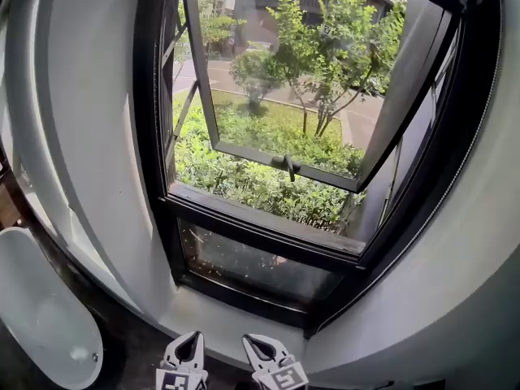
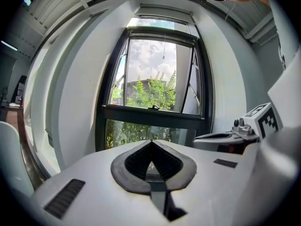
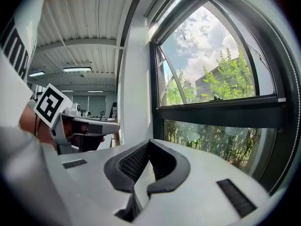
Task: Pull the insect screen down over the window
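Below the window, left gripper and right gripper are shut, empty; only the left gripper view shows a hanging cord.

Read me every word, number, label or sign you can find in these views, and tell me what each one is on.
No word, brand or number can be read anywhere.
left marker cube: a black-and-white square code, no letters.
right marker cube: the same kind of code, no letters.
white garment: bold black print, cut off at the picture's edge, unreadable.
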The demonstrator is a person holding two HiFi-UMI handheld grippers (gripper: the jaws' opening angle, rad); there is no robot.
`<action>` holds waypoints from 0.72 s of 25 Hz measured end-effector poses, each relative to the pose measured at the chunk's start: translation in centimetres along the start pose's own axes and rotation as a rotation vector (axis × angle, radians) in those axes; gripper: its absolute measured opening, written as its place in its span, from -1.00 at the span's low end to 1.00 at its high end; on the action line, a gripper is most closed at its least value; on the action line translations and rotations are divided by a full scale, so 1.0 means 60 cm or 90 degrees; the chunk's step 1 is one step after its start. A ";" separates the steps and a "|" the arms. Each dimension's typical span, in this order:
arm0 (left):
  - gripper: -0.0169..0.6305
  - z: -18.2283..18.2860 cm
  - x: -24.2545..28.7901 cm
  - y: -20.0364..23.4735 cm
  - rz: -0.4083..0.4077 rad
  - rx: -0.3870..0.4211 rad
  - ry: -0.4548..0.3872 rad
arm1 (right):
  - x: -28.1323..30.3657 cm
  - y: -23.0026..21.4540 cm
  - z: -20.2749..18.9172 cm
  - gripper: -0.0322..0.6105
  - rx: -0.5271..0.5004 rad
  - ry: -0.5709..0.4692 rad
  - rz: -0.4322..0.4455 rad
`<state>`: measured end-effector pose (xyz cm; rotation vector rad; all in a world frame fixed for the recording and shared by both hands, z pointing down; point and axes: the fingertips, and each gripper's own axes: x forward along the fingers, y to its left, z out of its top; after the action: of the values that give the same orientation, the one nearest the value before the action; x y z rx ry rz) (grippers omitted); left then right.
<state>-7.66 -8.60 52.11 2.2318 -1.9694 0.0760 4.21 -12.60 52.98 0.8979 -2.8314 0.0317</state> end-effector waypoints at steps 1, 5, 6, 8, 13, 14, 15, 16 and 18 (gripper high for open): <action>-0.91 0.010 0.014 0.000 -0.001 0.009 -0.003 | 0.004 -0.013 0.011 -0.91 -0.009 -0.004 -0.006; -0.91 0.046 0.072 0.001 -0.004 0.043 -0.016 | 0.016 -0.062 0.057 -0.91 -0.052 -0.021 -0.034; -0.91 0.055 0.087 0.001 -0.004 0.051 -0.018 | 0.018 -0.075 0.069 -0.91 -0.063 -0.025 -0.041; -0.91 0.072 0.118 0.001 -0.005 0.067 -0.024 | 0.025 -0.101 0.091 -0.91 -0.084 -0.035 -0.056; -0.91 0.132 0.189 0.007 -0.021 0.122 -0.049 | 0.041 -0.168 0.143 -0.91 -0.133 -0.058 -0.089; -0.91 0.149 0.201 0.011 -0.029 0.140 -0.058 | 0.044 -0.180 0.155 -0.91 -0.142 -0.062 -0.095; -0.91 0.168 0.211 0.016 -0.038 0.161 -0.067 | 0.047 -0.192 0.167 -0.91 -0.152 -0.064 -0.101; -0.91 0.187 0.220 0.022 -0.046 0.184 -0.076 | 0.050 -0.202 0.181 -0.91 -0.163 -0.066 -0.107; -0.87 0.226 0.237 0.030 -0.066 0.219 -0.090 | 0.056 -0.216 0.213 -0.83 -0.185 -0.063 -0.118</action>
<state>-8.54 -24.90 41.00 2.6149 -2.0382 0.2696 6.96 -26.03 40.54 1.1126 -2.7261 -0.4460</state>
